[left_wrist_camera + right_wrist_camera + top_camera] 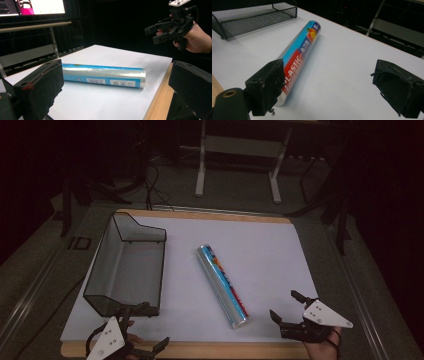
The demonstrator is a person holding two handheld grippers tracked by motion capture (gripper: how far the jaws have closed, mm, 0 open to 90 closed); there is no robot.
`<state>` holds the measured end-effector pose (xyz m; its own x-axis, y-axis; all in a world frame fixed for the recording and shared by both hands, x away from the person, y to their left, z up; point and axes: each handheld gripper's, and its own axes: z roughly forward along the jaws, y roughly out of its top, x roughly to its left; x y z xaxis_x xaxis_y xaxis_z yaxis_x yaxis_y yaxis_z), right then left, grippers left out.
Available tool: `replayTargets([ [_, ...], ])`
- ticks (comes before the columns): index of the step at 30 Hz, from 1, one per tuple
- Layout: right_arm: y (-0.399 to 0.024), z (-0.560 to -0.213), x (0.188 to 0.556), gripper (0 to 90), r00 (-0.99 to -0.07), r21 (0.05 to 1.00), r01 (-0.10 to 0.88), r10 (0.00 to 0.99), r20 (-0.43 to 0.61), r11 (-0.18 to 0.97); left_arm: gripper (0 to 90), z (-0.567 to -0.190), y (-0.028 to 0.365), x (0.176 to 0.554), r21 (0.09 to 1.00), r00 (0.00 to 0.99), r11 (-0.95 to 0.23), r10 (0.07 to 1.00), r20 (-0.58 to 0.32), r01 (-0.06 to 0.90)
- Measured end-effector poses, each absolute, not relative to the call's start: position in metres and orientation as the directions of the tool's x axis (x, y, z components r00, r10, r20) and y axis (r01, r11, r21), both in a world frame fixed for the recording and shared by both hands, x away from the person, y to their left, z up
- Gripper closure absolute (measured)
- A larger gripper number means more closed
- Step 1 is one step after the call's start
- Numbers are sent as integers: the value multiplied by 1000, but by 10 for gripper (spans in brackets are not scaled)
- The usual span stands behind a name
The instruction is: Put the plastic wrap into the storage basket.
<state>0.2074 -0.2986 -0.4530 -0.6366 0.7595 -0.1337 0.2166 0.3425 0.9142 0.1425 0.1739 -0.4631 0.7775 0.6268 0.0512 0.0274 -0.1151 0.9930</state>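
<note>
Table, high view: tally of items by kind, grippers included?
Plastic wrap roll: 1
Black mesh tray: 1
White sheet covering the table: 1
Grippers, left gripper and right gripper, both open: 2
Total: 5

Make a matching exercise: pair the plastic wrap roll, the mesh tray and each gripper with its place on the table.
Things:
1. plastic wrap roll
2. black mesh tray
3. left gripper
4. right gripper

Places:
A. near right corner, jaws open
B. lying slantwise mid-table
C. left side of the white sheet
D. near edge by the tray, jaws open

Pairs: 1-B, 2-C, 3-D, 4-A
</note>
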Motion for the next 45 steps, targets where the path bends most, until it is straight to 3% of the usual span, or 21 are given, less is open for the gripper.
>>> replayTargets([
  [4, -298, -452, 207, 140, -640, 908, 243, 760, -114, 341, 6, -463, 173, 142, 993, 781, -116, 622, 52, 27],
  [13, -298, -450, 208, 116, -661, 904, 256, 744, -94, 342, 7, -463, 172, 142, 993, 782, -114, 621, 53, 23],
  [29, -280, -441, 202, 101, -684, 884, 232, 715, -148, 406, 7, -463, 171, 143, 993, 791, -114, 610, 47, 29],
  [45, -250, -437, 225, 89, -729, 860, 290, 679, -86, 420, 7, -463, 171, 143, 994, 792, -108, 608, 44, 27],
])
